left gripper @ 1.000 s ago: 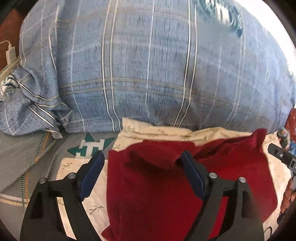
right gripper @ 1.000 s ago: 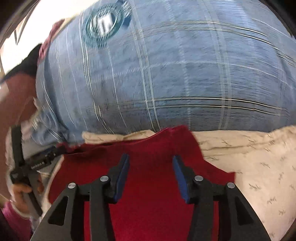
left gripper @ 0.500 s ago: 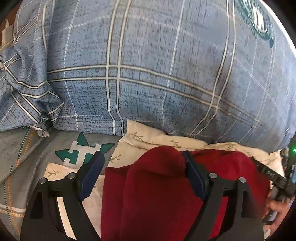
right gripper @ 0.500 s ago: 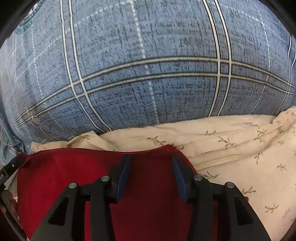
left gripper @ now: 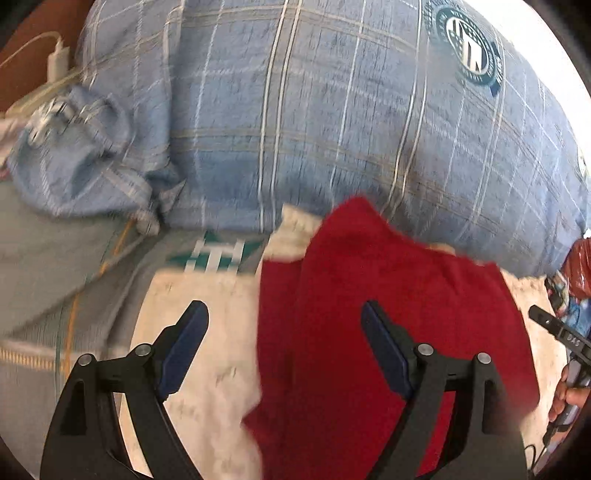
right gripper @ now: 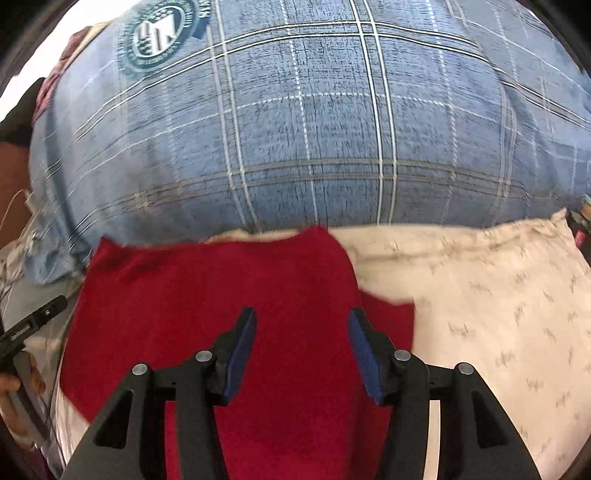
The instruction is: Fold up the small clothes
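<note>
Both tongs, the left gripper [left gripper: 282, 317] and right gripper [right gripper: 301, 321], were open above the red cloth [right gripper: 221, 295], holding nothing. Best to grab the two far corners evenly.

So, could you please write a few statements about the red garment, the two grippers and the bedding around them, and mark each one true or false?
1. The red garment lies on a cream leaf-print cloth. True.
2. The left gripper is shut on the garment. False: its jaws stand wide apart, holding nothing.
3. A blue plaid pillow bearing a round teal emblem sits behind the garment. True.
4. The right gripper is shut tight. False: its jaws are open over the red cloth.
5. A white charger shows at the top left of the left wrist view. True.
6. The garment is blue. False: it is red.
</note>
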{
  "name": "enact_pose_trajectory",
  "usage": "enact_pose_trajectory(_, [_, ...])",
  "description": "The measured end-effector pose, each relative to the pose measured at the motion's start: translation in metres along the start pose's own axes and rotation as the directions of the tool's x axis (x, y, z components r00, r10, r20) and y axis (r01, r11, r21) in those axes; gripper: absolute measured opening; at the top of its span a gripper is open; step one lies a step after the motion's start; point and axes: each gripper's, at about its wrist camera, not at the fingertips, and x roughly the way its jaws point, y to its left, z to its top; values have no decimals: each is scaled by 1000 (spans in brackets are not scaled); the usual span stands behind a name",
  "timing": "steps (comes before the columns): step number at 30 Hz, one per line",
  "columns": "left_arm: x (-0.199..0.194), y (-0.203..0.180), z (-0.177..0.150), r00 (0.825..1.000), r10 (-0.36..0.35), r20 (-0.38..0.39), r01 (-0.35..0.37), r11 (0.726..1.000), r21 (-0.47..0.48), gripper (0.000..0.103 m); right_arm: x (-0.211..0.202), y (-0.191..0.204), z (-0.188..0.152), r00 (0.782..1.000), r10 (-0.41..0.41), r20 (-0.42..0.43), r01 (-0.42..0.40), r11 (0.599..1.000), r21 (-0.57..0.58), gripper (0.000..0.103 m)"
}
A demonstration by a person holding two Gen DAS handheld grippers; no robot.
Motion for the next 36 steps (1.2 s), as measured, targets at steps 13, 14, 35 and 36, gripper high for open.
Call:
enact_pose_trajectory(13, [-2, 3, -64, 996, 13, -94, -12, 1000, 17, 85, -14, -6, -48, 997, -64, -40, 63, 997, -33, 54])
enact_pose_trajectory(14, [-9, 3, -66, 996, 24, -86, -22, 999, 27, 85, -20, -2, -49, 998, -63, -27, 62, 997, -46, 54])
enact_pose_trajectory(35, [-15, 18, -88, 998, 11, -59, -10, 1000, 27, 85, -35, 49, -82, 996, -32, -79, 18, 985, -172, 47])
enact_pose_trajectory(36, [-15, 18, -88, 998, 10, -59, -9, 1000, 29, 85, -40, 60, -78, 998, -6, -69, -7, 982, -187, 47])
